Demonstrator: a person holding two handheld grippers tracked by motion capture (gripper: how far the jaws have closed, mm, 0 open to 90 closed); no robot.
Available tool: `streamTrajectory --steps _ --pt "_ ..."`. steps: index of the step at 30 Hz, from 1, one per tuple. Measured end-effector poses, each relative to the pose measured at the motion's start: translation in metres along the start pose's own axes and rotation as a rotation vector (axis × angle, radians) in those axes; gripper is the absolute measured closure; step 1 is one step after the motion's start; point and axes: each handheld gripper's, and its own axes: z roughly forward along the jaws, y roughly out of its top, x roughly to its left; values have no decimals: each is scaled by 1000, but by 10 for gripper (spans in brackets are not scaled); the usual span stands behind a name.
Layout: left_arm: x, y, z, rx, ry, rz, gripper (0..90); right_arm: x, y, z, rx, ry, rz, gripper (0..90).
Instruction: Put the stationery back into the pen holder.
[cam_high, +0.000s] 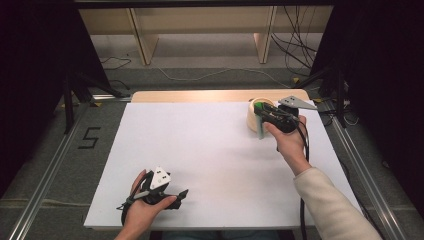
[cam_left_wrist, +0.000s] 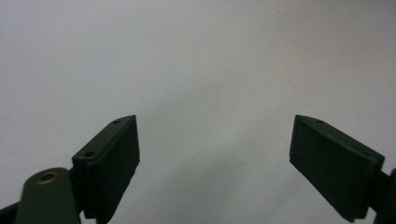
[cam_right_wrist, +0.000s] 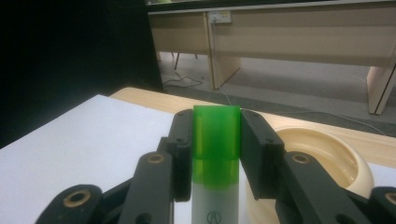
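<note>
On the far right of the white table (cam_high: 210, 150), the right gripper (cam_high: 261, 116) is clamped on a green-capped tube (cam_right_wrist: 215, 158), jaws pressed against both sides of the translucent green cap, white body with a small printed mark below. Tube stands upright in the grip, just beside a cream round bowl (cam_high: 254, 116), touching or just over its near rim in the high view; can't tell which. Right gripper view puts the bowl (cam_right_wrist: 327, 158) to the right of the jaws, hollow and shallow, sitting at the table's far edge where a wood strip shows. Right hand (cam_high: 290, 142) holds the gripper from the near side, light sleeve behind it, grey three-cornered plate on top. Near left, the left gripper (cam_high: 181, 194) rests low on the table in the left hand (cam_high: 145, 210), jaws spread wide with nothing between them. Left gripper view: both black pads (cam_left_wrist: 112, 163) well apart over bare white surface. Beyond the table: grey floor, loose cables, wooden desk legs.
</note>
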Motion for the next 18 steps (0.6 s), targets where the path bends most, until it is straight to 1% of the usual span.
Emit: streamTrajectory --steps 7,9,10,18 --pt "0 0 0 1 0 0 158 -5 6 3 -2 -12 11 674" --pt "0 0 0 1 0 1 158 -7 7 4 -5 -15 6 674" --pt "0 0 0 1 0 1 158 -7 8 4 -4 -16 12 674" --pt "0 0 0 0 -1 -2 158 -12 13 8 -10 -30 15 674"
